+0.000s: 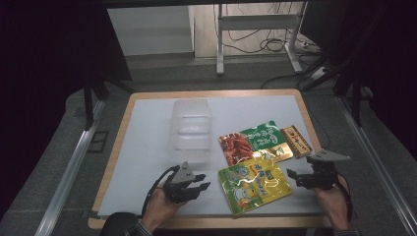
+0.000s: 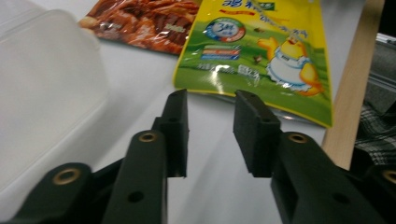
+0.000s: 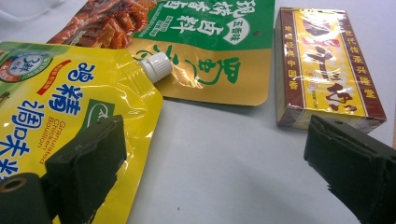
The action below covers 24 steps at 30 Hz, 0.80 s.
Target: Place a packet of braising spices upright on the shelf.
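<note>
Both grippers parked at the near edge of the white tabletop point(image 1: 147, 147), nothing grabbed.

Left gripper point(image 1: 199, 186) sitting just left of the yellow spouted pouch with a cartoon chicken on it point(image 1: 254, 185), jaws narrowed to a small gap with only bare table between them, pointing toward the pouch's near edge in the left gripper view point(image 2: 261, 51). Right gripper point(image 1: 294, 177) just off the pouch's right side, jaws spread wide and not gripping anything; in the right gripper view one jaw over the yellow pouch point(image 3: 60, 112), the other in front of the red-and-yellow rectangular box point(image 3: 322, 65). Green-and-gold flat sachet with a photo of red meat point(image 1: 255, 142) lying right behind the pouch, partly under its white cap point(image 3: 156, 65). Clear plastic lidded container point(image 1: 191, 129) further back on the left, well clear of the pouches.
</note>
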{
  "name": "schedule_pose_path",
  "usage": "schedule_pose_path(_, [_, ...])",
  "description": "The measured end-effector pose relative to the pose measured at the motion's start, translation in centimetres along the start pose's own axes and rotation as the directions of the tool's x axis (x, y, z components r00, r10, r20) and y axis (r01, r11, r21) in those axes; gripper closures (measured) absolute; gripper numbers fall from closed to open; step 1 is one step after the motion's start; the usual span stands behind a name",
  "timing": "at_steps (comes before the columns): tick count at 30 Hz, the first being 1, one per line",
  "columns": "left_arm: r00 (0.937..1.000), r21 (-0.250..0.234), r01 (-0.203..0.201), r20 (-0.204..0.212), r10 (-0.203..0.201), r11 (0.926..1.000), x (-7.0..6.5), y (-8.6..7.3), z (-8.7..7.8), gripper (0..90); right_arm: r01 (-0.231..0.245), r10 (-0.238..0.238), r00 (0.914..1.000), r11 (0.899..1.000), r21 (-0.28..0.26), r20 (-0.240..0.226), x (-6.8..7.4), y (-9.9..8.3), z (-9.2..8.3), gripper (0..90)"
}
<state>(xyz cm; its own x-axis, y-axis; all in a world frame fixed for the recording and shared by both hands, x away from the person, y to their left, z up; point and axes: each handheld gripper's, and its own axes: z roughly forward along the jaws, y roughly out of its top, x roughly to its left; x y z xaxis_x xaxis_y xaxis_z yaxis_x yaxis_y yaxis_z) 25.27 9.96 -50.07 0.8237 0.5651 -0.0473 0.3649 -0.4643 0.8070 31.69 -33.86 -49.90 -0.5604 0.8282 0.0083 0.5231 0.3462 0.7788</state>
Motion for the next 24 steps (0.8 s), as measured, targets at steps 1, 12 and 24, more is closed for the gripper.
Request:
schedule_pose_path(1, [1.0000,0.000,0.000,0.000,0.000,1.0000,0.0,0.0,0.0,70.7,0.000,0.000,1.0000,1.000,0.001,0.000,0.0,0.0,0.0,5.7])
schedule_pose_path(12, [0.9991,0.028,-0.028,0.033,0.028,0.9992,-1.5,0.9,2.2,90.0,0.011,-0.011,0.9999,1.000,0.002,0.001,0.1,0.0,0.0,5.7])
schedule_pose_path(24, [0.9919,0.045,-0.092,0.092,0.088,0.9947,-2.8,1.5,4.7,90.0,0.016,-0.016,0.9997,1.000,0.016,0.016,0.1,0.0,0.0,5.7])
